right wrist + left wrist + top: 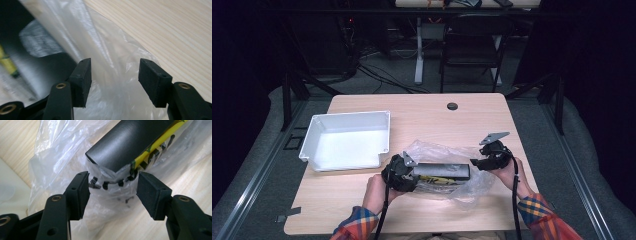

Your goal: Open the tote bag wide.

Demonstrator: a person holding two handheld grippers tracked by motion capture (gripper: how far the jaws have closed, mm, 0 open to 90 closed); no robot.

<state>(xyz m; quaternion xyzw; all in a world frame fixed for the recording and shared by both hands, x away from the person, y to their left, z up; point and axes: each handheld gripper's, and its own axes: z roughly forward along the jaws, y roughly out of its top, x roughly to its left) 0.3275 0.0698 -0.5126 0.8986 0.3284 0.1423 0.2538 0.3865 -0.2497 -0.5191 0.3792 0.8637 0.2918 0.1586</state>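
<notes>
A long dark box point(443, 171) with a yellow printed side lies in a clear plastic bag point(462, 187) on the wooden counter point(427, 112), lower middle of the high view. The bag spreads crumpled around it, mostly toward the lower right.

The left claw point(408, 170) sits at the left end of the box, held by a hand point(376, 192) coming up from the bottom edge. In the left gripper view its jaws stand spread, with the box's end and a bunched fold of bag in the middle of the frame between and just above the pads; neither pad presses on the plastic (the gap on each side is plain).

The right claw point(476, 162) is at the right end of the box, its hand point(508, 172) at the lower right. In the right gripper view its jaws are also spread, with loose plastic between them, the dark box off at the left edge and bare wood filling the upper right.

A white tray point(314, 142) rests on the counter at the left, just beside the bag, touching nothing held.
</notes>
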